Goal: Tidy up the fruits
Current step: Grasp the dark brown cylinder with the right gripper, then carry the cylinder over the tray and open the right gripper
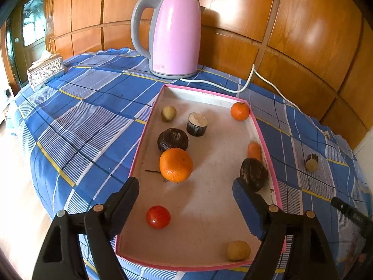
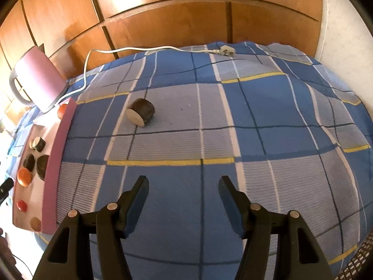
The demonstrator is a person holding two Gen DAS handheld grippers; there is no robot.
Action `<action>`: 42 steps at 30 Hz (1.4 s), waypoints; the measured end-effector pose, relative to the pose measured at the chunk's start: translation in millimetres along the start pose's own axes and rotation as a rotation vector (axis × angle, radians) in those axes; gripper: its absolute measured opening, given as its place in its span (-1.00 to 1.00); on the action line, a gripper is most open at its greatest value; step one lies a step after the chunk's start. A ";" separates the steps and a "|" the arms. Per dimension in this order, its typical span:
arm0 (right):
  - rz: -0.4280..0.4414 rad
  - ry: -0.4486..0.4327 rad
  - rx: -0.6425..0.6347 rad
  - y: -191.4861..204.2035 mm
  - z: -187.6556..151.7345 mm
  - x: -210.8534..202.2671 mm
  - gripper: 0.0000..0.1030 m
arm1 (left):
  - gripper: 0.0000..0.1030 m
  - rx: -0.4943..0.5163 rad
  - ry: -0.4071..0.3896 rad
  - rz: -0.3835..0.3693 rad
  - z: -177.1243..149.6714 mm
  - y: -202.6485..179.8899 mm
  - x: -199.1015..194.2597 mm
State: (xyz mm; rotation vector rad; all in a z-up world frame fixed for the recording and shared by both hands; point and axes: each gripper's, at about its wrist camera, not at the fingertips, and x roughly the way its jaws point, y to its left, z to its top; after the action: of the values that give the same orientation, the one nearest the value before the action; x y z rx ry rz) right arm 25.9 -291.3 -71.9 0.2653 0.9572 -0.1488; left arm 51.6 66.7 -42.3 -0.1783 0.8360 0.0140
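Note:
A pink-rimmed tray (image 1: 149, 126) lies on the blue checked cloth. In it are a large orange (image 1: 176, 164), a small orange (image 1: 240, 111), a red tomato (image 1: 158, 216), a carrot (image 1: 254, 150), several dark cut pieces (image 1: 173, 139) and two tan round fruits (image 1: 238, 250). My left gripper (image 1: 185, 186) is open and empty above the tray's near half. One dark cut piece (image 2: 140, 114) lies on the cloth outside the tray; it also shows in the left wrist view (image 1: 312, 162). My right gripper (image 2: 183, 185) is open and empty, well short of it. The tray (image 2: 58, 154) is at its left.
A pink electric kettle (image 1: 173, 35) stands behind the tray, its white cord (image 1: 235, 90) trailing right to a plug (image 2: 227, 50). A patterned tissue box (image 1: 45, 71) sits at the far left. Wooden wall panels (image 1: 279, 23) back the table. The table edge falls away at the left.

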 end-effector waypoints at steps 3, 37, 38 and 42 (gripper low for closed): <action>0.021 -0.010 -0.003 6.3 9.2 2.4 0.22 | 0.61 0.003 0.000 0.000 -0.1 -0.3 0.3; 0.076 0.068 0.028 37.6 62.6 66.3 -0.24 | 0.64 -0.001 0.021 -0.024 -3.4 3.1 -1.6; 0.079 0.065 0.017 38.1 59.3 63.6 -0.24 | 0.65 -0.001 0.020 -0.024 -3.4 2.9 -2.3; 0.088 0.054 -0.022 44.4 51.3 55.7 -0.24 | 0.66 -0.004 0.011 -0.029 -3.6 2.6 -6.9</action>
State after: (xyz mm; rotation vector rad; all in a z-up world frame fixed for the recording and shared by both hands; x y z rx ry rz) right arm 108.5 -264.1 -82.7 0.2924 0.9988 -0.0505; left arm 44.1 69.1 -39.9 -0.1941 0.8444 -0.0127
